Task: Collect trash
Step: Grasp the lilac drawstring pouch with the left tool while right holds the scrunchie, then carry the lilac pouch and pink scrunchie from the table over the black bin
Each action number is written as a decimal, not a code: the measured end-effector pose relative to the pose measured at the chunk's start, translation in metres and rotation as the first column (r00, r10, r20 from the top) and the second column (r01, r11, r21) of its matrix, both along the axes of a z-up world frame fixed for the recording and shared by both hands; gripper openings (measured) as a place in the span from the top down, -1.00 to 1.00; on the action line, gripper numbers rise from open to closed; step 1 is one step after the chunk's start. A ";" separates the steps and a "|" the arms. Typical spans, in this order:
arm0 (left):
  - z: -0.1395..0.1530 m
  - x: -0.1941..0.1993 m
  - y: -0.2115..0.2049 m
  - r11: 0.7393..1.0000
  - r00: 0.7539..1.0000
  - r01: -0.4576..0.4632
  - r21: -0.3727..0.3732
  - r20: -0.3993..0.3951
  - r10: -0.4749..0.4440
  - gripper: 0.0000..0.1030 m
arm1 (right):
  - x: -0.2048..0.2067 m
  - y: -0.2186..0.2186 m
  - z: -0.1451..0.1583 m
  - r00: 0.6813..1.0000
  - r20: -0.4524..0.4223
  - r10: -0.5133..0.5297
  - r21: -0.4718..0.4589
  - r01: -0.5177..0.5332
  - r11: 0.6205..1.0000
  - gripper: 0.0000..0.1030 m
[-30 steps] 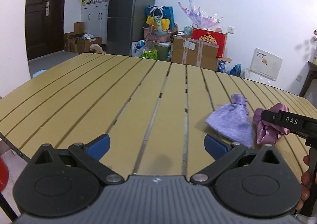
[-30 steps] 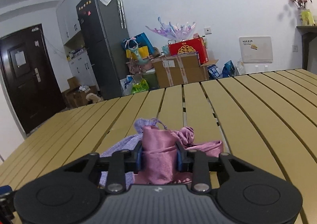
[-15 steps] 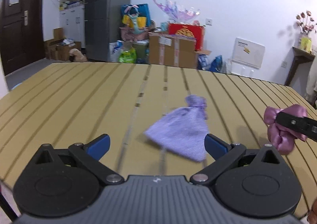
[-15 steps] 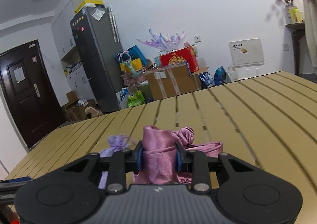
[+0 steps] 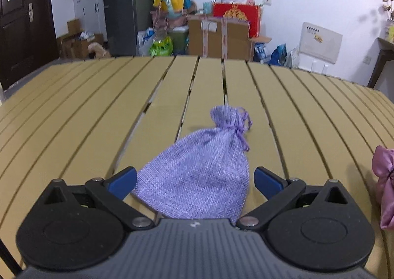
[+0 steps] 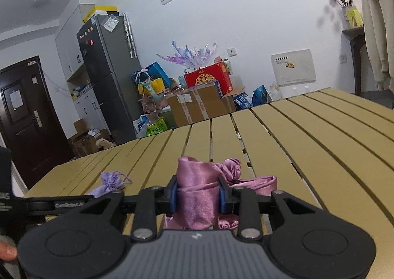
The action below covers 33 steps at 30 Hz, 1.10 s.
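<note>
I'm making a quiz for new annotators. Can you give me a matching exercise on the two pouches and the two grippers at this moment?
Things:
1. lavender woven drawstring pouch
2. pink satin pouch
3. left gripper
4. right gripper

States:
A. jaws open
B. clamped between jaws
C. lying on the yellow slatted table
D. jaws shut

Pairs: 1-C, 2-B, 3-A, 4-D

both wrist views low over slatted table, sharing lavender pouch
</note>
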<state>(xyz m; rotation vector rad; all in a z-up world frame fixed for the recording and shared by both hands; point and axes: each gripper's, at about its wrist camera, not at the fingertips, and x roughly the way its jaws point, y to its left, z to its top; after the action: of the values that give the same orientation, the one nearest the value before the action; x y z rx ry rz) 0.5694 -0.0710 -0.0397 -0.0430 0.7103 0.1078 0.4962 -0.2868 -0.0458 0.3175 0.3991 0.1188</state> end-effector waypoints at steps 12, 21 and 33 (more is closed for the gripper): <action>-0.004 -0.001 0.005 1.000 1.000 0.018 -0.014 -0.002 -0.018 -0.37 | -0.004 0.018 -0.001 0.999 0.014 0.047 -0.028 -0.047 0.999 0.43; 0.001 -0.022 0.014 1.000 0.999 -0.004 -0.011 0.039 0.004 0.68 | -0.016 0.015 0.008 0.996 0.041 0.075 -0.028 -0.074 0.997 0.43; 0.053 -0.096 0.027 0.999 0.990 0.044 0.008 0.135 -0.044 0.72 | -0.052 0.044 0.039 0.989 0.059 0.135 -0.071 -0.130 0.989 0.43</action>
<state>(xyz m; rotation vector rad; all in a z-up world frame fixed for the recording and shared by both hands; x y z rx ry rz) 0.4734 -0.0441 0.0138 -0.0292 0.5748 0.0638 0.4442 -0.2433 -0.0064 0.2203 0.3601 0.2446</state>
